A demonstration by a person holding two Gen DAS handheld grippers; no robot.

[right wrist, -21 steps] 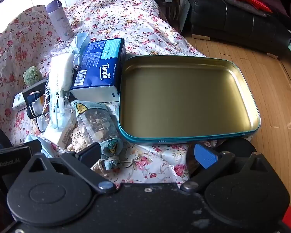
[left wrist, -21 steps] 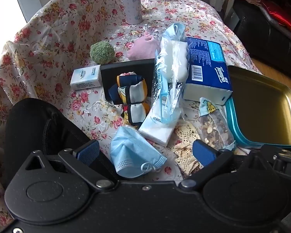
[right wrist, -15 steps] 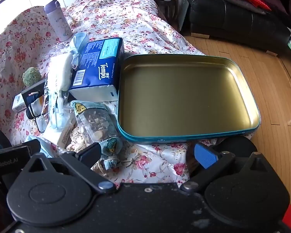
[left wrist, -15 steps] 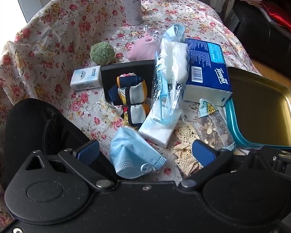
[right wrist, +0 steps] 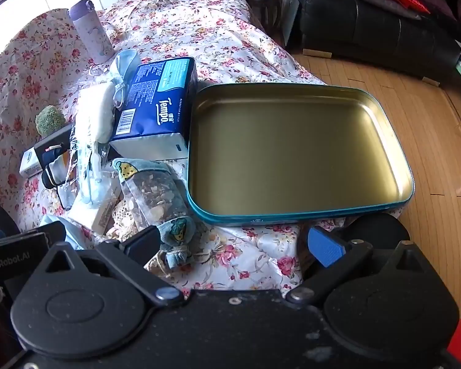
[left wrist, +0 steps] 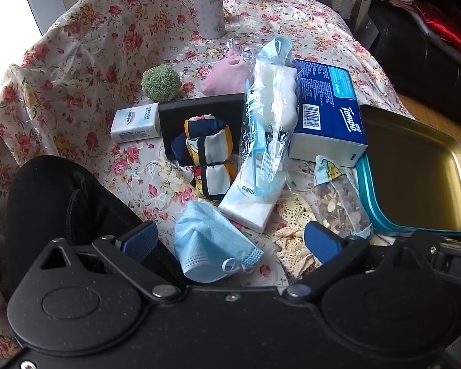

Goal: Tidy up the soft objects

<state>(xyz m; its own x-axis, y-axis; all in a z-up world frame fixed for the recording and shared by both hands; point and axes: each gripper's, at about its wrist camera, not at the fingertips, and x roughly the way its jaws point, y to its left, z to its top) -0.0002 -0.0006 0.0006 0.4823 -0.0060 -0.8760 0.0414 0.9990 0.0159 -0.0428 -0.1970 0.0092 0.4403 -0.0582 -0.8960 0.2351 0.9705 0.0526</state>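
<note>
- Left tool (left wrist: 230, 241): jaws at full spread, nothing between the pads. Right tool (right wrist: 235, 244): likewise wide and empty. Both hang over the near edge of the floral-covered surface (left wrist: 113, 30).
- Landmark: the metal tray (right wrist: 396, 198), bare inside, on the right part of the surface.
- Face mask (left wrist: 210, 241): nearest item, well left of the tray, lying between the left tool's fingers. Very light and limp, judged likely to crumple; pinch the bunched middle, not an ear loop.
- Lace doily (left wrist: 295, 224): left of the tray's near corner, partly under other things. Thin and floppy; may drag neighbours when lifted.
- Clear pouch of dried mix (right wrist: 153, 195): touching the tray's left rim. Contents shift and the film looks slick; take across the filled belly.
- White tissue pack (left wrist: 246, 207): left of the pouch, under the plastic sleeve. Light, squashable; grip across the narrow sides.
- Plastic-wrapped white item (left wrist: 272, 110): leaning over the tissue pack, left of the tray. The wrap looks slippery; hold the padded part.
- Rolled patterned cloths (left wrist: 206, 144): further left, on a black pad. Soft, springy; clamp one roll at mid-body.
- Tempo tissue pack (right wrist: 159, 113): against the tray's far-left rim. Bulkiest item, compressible; needs the full jaw spread.
- Small white packet (left wrist: 135, 123), green fuzzy ball (left wrist: 161, 83), pink soft item (left wrist: 222, 75): far left of the tray. The ball may roll.
</note>
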